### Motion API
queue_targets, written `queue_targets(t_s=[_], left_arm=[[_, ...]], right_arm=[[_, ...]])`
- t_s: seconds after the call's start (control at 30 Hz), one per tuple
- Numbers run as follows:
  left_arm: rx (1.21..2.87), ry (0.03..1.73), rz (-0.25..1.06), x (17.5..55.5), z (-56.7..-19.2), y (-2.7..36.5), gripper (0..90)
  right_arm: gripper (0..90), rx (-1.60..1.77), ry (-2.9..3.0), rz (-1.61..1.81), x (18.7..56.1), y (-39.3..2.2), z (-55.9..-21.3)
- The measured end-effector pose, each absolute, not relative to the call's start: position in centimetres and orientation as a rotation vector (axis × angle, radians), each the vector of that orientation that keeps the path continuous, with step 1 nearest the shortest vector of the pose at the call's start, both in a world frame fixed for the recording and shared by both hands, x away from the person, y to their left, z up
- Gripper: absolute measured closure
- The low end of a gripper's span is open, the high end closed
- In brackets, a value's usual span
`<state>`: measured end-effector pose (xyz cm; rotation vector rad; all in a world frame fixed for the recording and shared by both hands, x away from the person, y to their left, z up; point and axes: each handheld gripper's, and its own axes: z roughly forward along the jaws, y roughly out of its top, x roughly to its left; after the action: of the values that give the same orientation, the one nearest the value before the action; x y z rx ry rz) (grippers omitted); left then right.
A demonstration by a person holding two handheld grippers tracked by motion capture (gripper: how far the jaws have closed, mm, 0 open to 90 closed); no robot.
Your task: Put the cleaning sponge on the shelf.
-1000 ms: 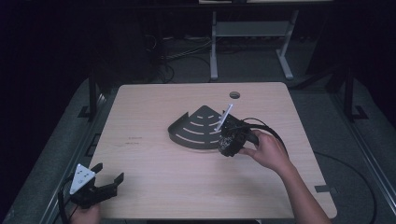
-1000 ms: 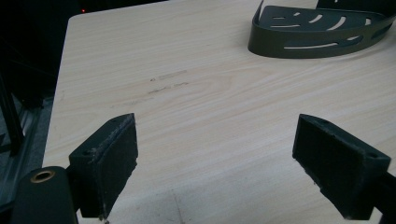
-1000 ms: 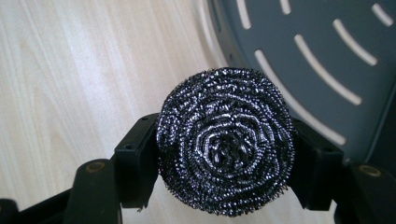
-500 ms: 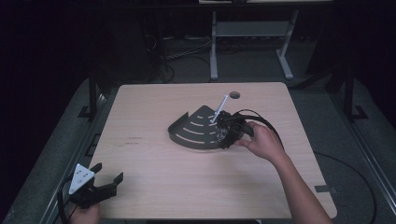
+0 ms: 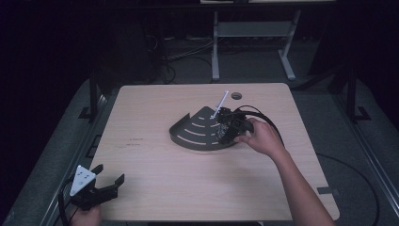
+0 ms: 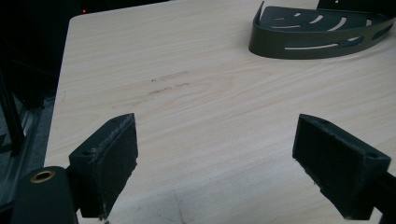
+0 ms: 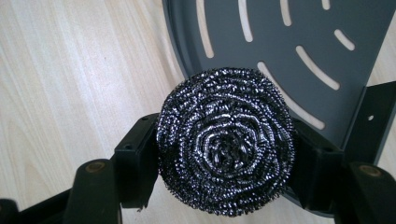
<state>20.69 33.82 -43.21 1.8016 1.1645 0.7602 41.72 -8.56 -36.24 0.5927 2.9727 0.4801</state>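
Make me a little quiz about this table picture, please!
1. What is the right claw squeezing?
2. True or false: the left claw holds something.
3. Where is the scourer? A) above the tray's edge B) on the floor C) beside the left claw

Key: 1. A round steel scourer. 2. False; it is open with only bare table between its pads. 3. A

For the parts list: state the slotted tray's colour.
Dark grey tray, clearest in the right gripper view.
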Motion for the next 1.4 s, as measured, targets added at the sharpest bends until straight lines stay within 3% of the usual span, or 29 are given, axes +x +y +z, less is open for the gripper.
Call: queue_targets(t_s=[0.77, 1.4], left_arm=[[1.805, 1.161, 0.761, 20.7, -43.2, 33.8, 13.3], [1.800, 1.163, 0.758, 20.7, -43.2, 33.8, 13.4]], right_arm=[[33.6, 0.626, 2.972, 0.528, 44.1, -7.4, -35.4], [33.5, 0.680, 2.970, 0.489, 46.0, -6.4, -38.2]])
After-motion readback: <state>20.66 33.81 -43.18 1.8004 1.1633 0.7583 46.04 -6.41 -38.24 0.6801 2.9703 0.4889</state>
